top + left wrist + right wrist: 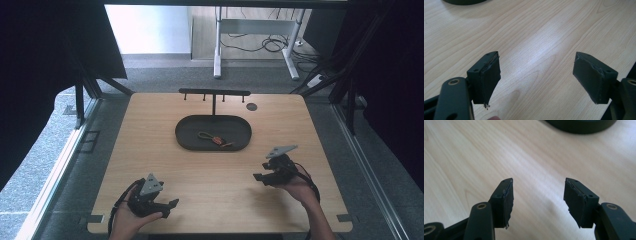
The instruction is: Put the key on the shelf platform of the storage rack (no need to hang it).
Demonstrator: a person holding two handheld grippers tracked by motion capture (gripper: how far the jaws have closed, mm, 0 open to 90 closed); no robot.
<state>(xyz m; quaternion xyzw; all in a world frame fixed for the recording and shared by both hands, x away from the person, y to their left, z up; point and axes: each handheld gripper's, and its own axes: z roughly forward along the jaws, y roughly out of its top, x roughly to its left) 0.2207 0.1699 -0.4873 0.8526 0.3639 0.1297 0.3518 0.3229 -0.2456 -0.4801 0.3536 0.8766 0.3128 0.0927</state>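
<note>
Both our tongs sit low over the near part of the wooden table (150,150), each with its jaws apart and nothing between them. We hold the left gripper (170,205) near the front left edge, and its own view shows bare wood between the two black pads (489,75). We hold the right gripper (258,177) a little farther in on the right side, with bare table between its pads (506,200). Beyond both, near the middle of the table, lies the dark oval tray (185,135), and in it a small keyring (214,139) with a loop and an orange tag. It lies well apart from both tongs, nearer the right one. Behind the tray rises a black T-shaped rack (214,92) with hooks.
</note>
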